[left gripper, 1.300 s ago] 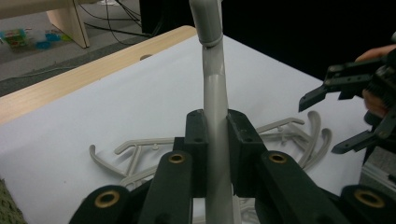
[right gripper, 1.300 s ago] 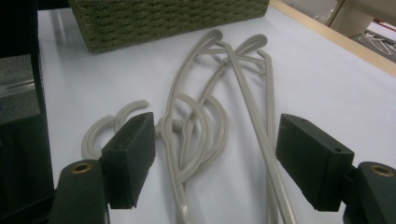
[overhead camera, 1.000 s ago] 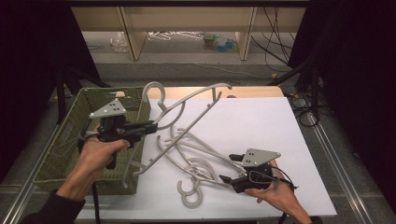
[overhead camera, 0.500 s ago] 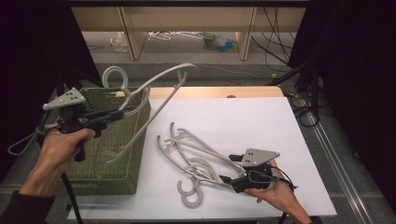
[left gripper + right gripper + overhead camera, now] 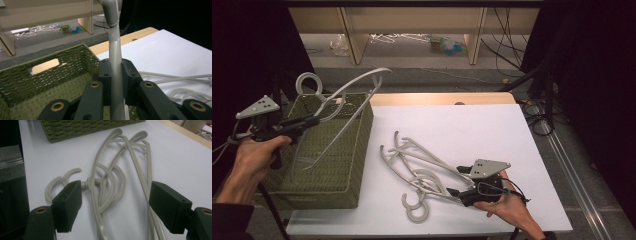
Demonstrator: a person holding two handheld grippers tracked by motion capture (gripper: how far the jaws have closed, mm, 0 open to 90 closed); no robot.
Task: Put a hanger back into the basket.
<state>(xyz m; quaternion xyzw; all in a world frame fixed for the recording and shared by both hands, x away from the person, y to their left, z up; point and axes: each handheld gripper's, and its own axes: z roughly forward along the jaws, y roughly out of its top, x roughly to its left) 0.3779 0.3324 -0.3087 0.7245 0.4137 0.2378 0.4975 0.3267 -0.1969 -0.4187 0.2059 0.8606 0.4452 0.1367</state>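
Your left gripper [image 5: 312,121] is clamped on a grey plastic hanger [image 5: 344,102], which it holds in the air above the green woven basket [image 5: 357,150] at the left end of the white table [image 5: 492,130]; in the left gripper view the pads [image 5: 105,75] press on either side of the hanger's stem. Your right gripper [image 5: 115,205] rests near the front edge of the table with its jaws spread wide, straddling the pile of hangers [image 5: 117,170] lying flat there, the pads not pressing on them.
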